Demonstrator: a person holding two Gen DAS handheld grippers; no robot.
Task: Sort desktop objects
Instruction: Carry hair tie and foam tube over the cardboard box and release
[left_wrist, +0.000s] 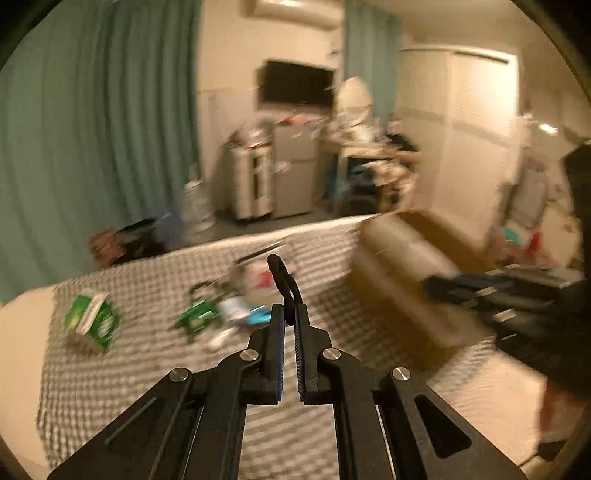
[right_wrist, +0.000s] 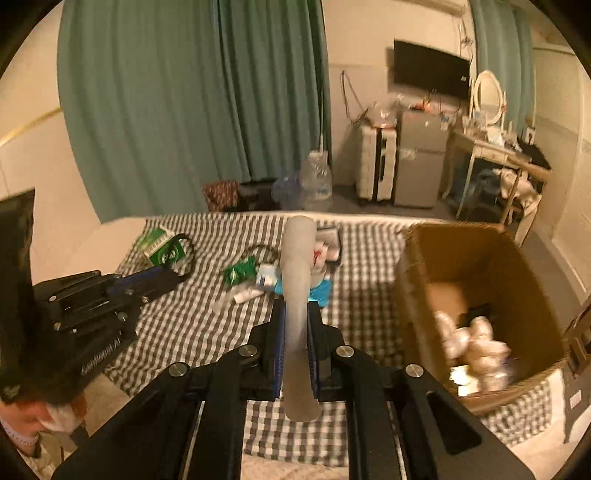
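My left gripper (left_wrist: 290, 310) is shut on a thin black loop of cord (left_wrist: 279, 275) that sticks up past its tips, high over the checked cloth (left_wrist: 155, 362); this view is blurred. It shows again at the left as the left gripper (right_wrist: 171, 276), with the black loop (right_wrist: 189, 254) hanging from it. My right gripper (right_wrist: 295, 308) is shut on a long pale grey tube (right_wrist: 299, 258) that runs through its jaws. A green box (right_wrist: 162, 248), a green packet (right_wrist: 240, 273), a blue item (right_wrist: 322, 291) and small white things lie on the checked cloth (right_wrist: 192, 332).
A brown cardboard box (right_wrist: 417, 280) stands at the right on the cloth, with several pale items inside; it is the brown box (left_wrist: 399, 273) in the left view. A person's head (right_wrist: 33, 406) is at the lower left. Curtains, a fridge and a dresser stand beyond.
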